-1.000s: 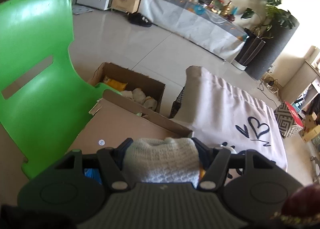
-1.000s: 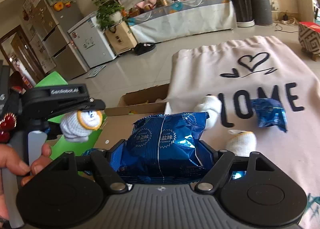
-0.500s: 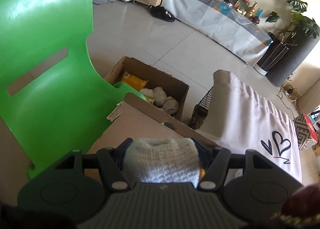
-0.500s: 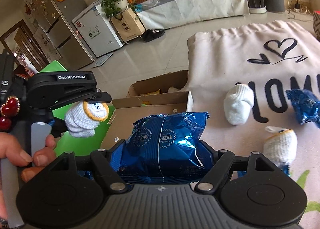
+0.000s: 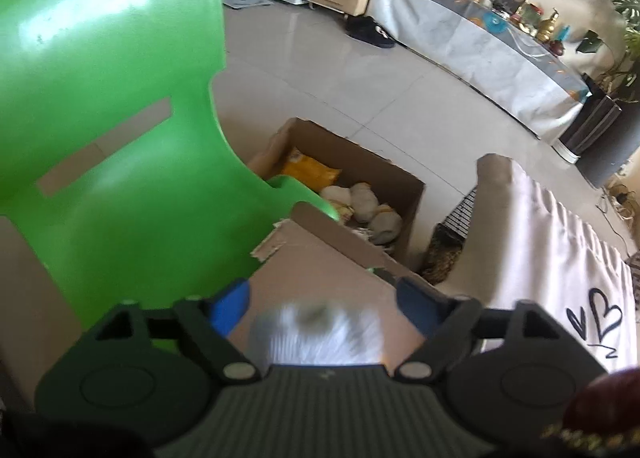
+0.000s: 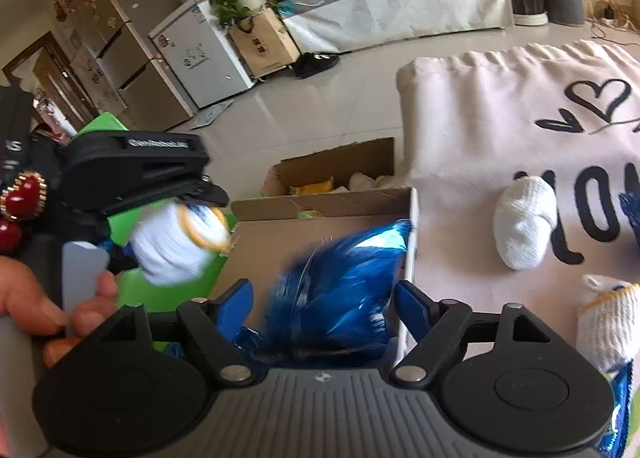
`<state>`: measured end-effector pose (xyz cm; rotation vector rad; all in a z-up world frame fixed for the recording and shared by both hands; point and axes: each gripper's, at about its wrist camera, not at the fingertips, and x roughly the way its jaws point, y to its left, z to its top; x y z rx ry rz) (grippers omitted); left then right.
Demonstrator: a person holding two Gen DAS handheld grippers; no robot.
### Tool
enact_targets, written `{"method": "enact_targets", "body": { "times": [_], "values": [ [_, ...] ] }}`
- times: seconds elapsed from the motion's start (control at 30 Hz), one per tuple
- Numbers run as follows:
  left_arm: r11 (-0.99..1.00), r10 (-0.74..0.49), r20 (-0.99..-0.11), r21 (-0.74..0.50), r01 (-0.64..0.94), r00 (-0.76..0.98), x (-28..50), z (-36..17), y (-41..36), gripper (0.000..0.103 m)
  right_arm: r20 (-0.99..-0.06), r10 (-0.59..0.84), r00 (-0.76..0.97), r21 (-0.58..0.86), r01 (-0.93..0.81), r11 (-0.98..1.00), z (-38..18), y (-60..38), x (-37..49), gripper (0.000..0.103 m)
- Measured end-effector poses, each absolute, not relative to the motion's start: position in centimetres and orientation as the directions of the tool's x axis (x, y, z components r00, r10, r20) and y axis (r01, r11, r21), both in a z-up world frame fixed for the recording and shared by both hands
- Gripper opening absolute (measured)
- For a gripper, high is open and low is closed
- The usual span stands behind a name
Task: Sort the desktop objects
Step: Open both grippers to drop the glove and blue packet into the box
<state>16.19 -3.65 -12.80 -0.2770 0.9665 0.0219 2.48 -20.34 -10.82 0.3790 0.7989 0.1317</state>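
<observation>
White glove ball [image 5: 320, 334], blurred, recorded at lower centre of the left wrist view, between the blue pads [image 5: 230, 306] of the left gripper [image 5: 322, 290]. Pads spread wide; gaps seen on both sides of the ball, no pinch. Directly beneath and beyond: brown panel of the near cardboard box [image 5: 320, 258], torn at its left corner.

Blue snack bag [image 6: 340, 282], likewise blurred, noted at lower centre of the right wrist view, between the fingers of the right gripper [image 6: 324, 294]. Fingers spread, clear of the foil on either side. Bag positioned over the same near box, against its right wall.

Surroundings:
- Green chair [image 5: 120, 118] filling the left half of the left wrist view, pressed close against the near box.
- Second cardboard box [image 5: 380, 178] on the tiled floor, centre of frame, just beyond the near box; yellow packet [image 5: 310, 174] and several pale glove balls [image 5: 368, 204] inside.
- Dark wire basket [image 5: 452, 234] wedged between that second box and the beige cloth [image 5: 560, 258], right of frame.
- On the cloth, right wrist view: one rolled glove [image 6: 524, 226] at centre right, another yellow-cuffed glove [image 6: 608, 322] at lower right.
- Left hand [image 6: 24, 310] gripping the left tool's handle at the left edge.
</observation>
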Motion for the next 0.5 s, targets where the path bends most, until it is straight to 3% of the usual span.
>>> {"method": "enact_targets", "body": {
  "times": [0.13,0.5],
  "values": [
    [0.966,-0.085,-0.798,-0.214,-0.148,0.597,16.0,-12.0,-3.8,0.095,-0.675,0.236,0.699,0.371,0.045,0.928,-10.1,-21.0,2.4,0.090],
    [0.979,-0.120,-0.791,-0.193,-0.058,0.600,14.8,-11.0,-7.2,0.098,-0.725,0.168,0.668,0.342,0.137,0.930,-9.2,-24.9,1.2,0.090]
  ]
}}
